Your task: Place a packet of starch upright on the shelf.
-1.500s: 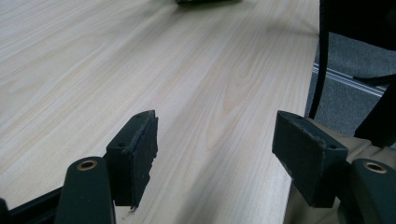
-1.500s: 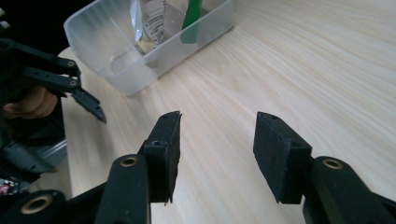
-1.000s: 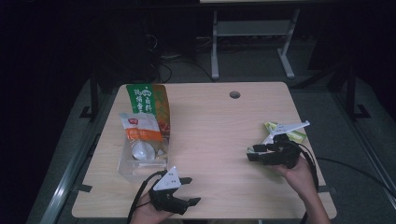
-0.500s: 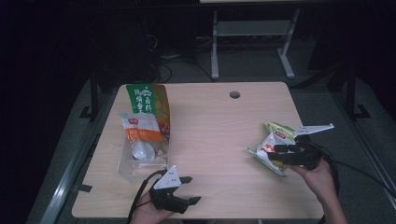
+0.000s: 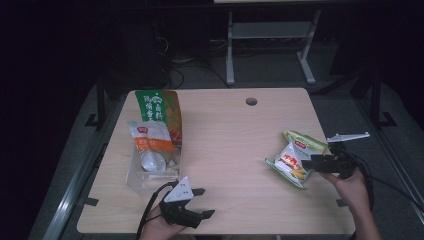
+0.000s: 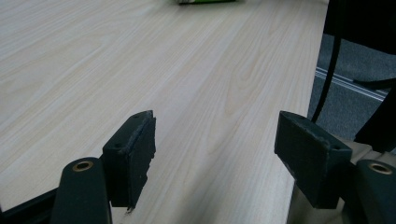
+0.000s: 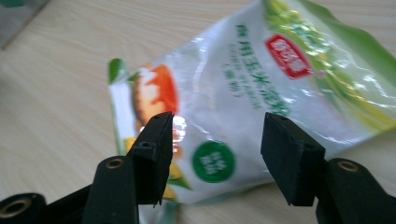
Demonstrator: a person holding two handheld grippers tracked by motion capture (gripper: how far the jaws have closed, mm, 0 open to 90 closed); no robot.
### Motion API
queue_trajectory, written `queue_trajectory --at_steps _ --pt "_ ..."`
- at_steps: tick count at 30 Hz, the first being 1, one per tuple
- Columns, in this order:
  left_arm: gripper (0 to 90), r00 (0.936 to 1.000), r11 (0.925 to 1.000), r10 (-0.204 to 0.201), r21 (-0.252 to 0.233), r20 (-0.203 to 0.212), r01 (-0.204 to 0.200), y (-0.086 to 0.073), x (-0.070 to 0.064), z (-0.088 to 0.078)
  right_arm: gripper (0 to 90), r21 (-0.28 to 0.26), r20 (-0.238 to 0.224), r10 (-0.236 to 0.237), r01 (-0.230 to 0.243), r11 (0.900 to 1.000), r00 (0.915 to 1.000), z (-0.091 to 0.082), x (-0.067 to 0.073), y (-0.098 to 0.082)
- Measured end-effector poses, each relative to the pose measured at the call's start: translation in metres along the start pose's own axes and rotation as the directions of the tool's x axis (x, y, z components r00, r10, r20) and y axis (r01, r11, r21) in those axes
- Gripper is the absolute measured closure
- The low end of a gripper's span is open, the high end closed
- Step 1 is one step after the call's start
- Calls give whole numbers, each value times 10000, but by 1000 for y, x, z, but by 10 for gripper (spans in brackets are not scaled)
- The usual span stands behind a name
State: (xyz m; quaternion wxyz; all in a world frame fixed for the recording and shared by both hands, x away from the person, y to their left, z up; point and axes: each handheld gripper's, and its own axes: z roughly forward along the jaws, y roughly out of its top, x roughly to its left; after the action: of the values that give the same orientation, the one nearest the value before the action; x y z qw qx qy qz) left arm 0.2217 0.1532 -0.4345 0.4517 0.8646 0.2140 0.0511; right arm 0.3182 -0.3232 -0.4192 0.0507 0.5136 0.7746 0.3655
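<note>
1. High view showed, at the left of the pale wooden tabletop [image 5: 225, 145], a tall green and orange printed packet [image 5: 159, 114] lying flat, with a smaller white and orange plastic pouch [image 5: 150, 138] overlapping its near end.
2. Just nearer than those lay a clear plastic bag [image 5: 150, 170] with pale contents, close to the tabletop's left edge.
3. Near the front edge, the left tongs [image 5: 204, 202] sat in the person's left hand [image 5: 157, 227], their jaws spread wide with nothing between them; the left gripper view showed bare wood under them.
4. Right of centre, the white, green and yellow glossy snack packet [image 5: 295, 159] lay flat on the tabletop, well apart from the left-hand group.
5. At the far right, the right tongs [image 5: 306, 163] pointed leftward at that snack packet [image 7: 261, 93], held by the person's right hand [image 5: 350, 187].
6. Their jaws had just been opening and stood apart, the packet's near edge lying below and between them, the pads not pressing on it.
</note>
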Motion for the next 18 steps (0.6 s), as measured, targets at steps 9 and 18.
queue_trajectory --at_steps 9,18 --pt "288 10000 10000 61 12 7 -61 0 0 2 387 -138 1151 939 -930 9956 9889 6 -25 -5" --pt "288 10000 10000 48 17 25 -48 0 -1 4 340 -74 1290 1747 -1752 9845 9761 15 -38 -6"
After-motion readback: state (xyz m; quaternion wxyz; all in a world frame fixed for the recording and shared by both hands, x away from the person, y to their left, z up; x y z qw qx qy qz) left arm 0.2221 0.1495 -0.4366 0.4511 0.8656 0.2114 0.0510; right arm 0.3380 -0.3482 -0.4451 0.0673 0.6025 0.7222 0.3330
